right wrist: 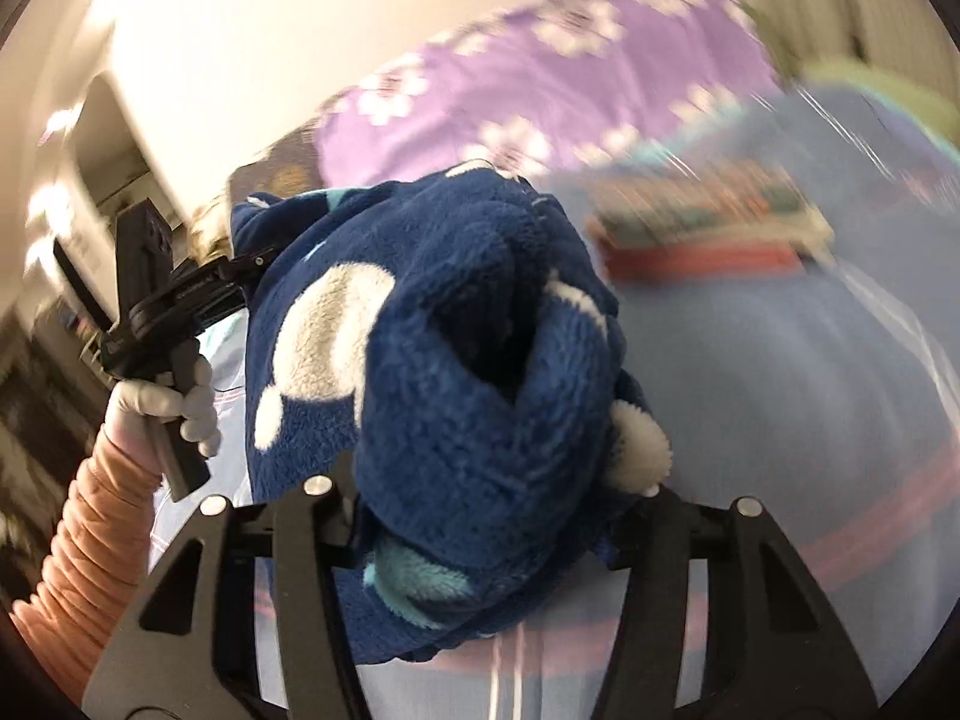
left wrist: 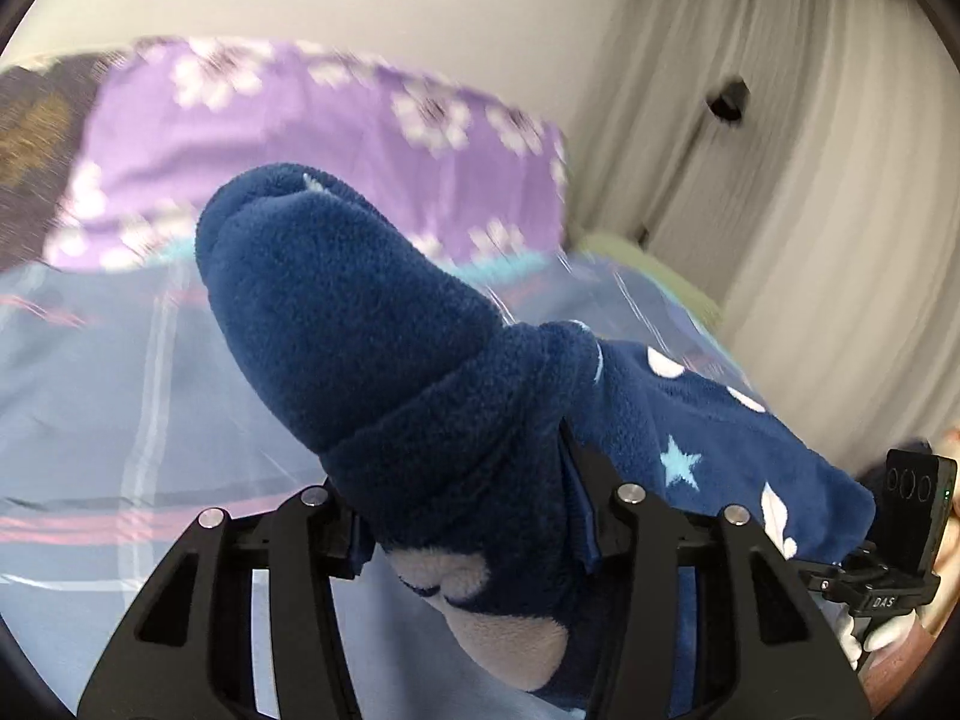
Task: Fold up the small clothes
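Observation:
A navy fleece garment (left wrist: 360, 312) with white and light-blue stars and shapes hangs bunched above the bed. My left gripper (left wrist: 462, 474) is shut on one thick fold of it, and the fleece hides the fingertips. In the right wrist view the same garment (right wrist: 468, 360) bulges up between the jaws of my right gripper (right wrist: 480, 480), which is shut on it. The fleece stretches between the two grippers. The other gripper's body (left wrist: 900, 516) shows at the right edge of the left wrist view. A white-gloved hand (right wrist: 162, 402) holds the left gripper's handle (right wrist: 150, 300).
Below lies a bed with a light-blue sheet (left wrist: 120, 390) striped pink and white. A purple floral pillow (left wrist: 300, 120) sits at its head. A blurred stack of folded clothes (right wrist: 708, 222) rests on the sheet. White curtains (left wrist: 780, 180) hang on the right.

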Tool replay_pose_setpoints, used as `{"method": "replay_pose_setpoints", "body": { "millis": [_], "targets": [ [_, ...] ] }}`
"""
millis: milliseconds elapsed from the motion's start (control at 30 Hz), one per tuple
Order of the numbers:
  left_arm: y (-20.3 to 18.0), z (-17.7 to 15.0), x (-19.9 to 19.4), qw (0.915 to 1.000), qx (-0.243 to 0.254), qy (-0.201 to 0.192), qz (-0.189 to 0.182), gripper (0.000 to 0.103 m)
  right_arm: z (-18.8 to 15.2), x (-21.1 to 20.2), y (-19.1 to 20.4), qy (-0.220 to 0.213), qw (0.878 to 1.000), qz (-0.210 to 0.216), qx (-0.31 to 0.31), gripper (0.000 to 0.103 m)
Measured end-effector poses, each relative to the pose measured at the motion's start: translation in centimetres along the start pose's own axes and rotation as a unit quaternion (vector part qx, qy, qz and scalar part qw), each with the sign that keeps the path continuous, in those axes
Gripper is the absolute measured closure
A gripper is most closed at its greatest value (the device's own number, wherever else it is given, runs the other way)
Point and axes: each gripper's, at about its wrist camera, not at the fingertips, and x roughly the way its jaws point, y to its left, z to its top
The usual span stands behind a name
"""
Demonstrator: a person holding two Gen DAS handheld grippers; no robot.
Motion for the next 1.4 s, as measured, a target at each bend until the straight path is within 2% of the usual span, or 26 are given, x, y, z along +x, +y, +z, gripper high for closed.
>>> {"method": "replay_pose_setpoints", "body": {
  "millis": [133,200,367,533,633,733,800,833,867,900,933,967,1000,1033,1133,1200,1300,1333,1400],
  "targets": [
    [3.4,3.9,-1.8,0.9971,-0.016,-0.045,0.059,0.052,7.6,4.8,2.3,0.016,0.997,0.060,-0.040,0.050],
    [5.7,5.5,-2.0,0.9937,-0.030,-0.063,0.089,0.052,10.4,7.2,3.3,0.024,0.996,0.076,-0.047,0.050],
    [10.5,7.9,-0.3,0.9840,-0.040,-0.073,0.157,0.052,17.2,15.0,6.4,0.031,0.993,0.065,-0.094,0.050],
    [15.0,8.2,1.6,0.9757,-0.063,-0.077,0.195,0.052,21.1,22.5,7.6,0.034,0.992,0.049,-0.109,0.051],
    [17.3,7.6,3.4,0.9701,-0.077,-0.068,0.220,0.052,21.6,26.0,7.6,0.035,0.992,0.042,-0.110,0.051],
    [19.5,6.1,5.4,0.9667,-0.085,-0.040,0.238,0.049,20.9,29.3,7.5,0.047,0.991,0.030,-0.121,0.051],
    [20.9,4.2,7.3,0.9586,-0.075,0.003,0.275,0.041,20.1,31.3,7.3,0.053,0.991,0.018,-0.125,0.048],
    [21.6,3.6,8.4,0.9550,-0.071,0.026,0.287,0.041,19.0,32.9,6.8,0.061,0.990,-0.013,-0.125,0.040],
    [22.2,2.1,9.4,0.9487,-0.065,0.062,0.303,0.041,18.1,34.2,6.2,0.083,0.989,-0.045,-0.115,0.038],
    [22.5,0.8,10.2,0.9415,-0.046,0.089,0.322,0.041,17.3,35.2,5.9,0.100,0.987,-0.058,-0.111,0.036],
    [22.4,-0.1,10.5,0.9386,-0.029,0.101,0.329,0.041,16.0,36.5,5.1,0.125,0.983,-0.078,-0.107,0.037],
    [22.3,-1.3,10.8,0.9372,-0.004,0.118,0.328,0.040,15.1,36.8,4.6,0.132,0.981,-0.091,-0.105,0.037],
    [22.1,-2.0,10.8,0.9377,0.006,0.134,0.320,0.039,14.4,36.8,4.1,0.132,0.982,-0.095,-0.097,0.037],
    [22.0,-2.1,10.8,0.9375,0.010,0.144,0.317,0.039,14.0,36.5,3.2,0.129,0.986,-0.078,-0.077,0.036],
    [21.0,-2.3,9.4,0.9439,0.028,0.136,0.300,0.035,13.6,34.9,1.4,0.133,0.989,-0.057,-0.016,0.035],
    [20.3,-2.3,8.1,0.9497,0.026,0.120,0.288,0.034,13.6,33.4,1.1,0.127,0.990,-0.055,-0.006,0.035],
    [18.5,-3.1,5.4,0.9623,0.002,0.081,0.260,0.034,12.6,29.4,2.4,0.104,0.992,-0.057,-0.033,0.033],
    [17.7,-3.4,3.9,0.9648,0.000,0.062,0.256,0.034,12.1,27.6,3.0,0.095,0.992,-0.057,-0.052,0.027],
    [15.4,-3.8,2.1,0.9663,0.007,0.032,0.255,0.028,11.3,24.8,4.0,0.084,0.992,-0.049,-0.084,0.026]
  ]
}}
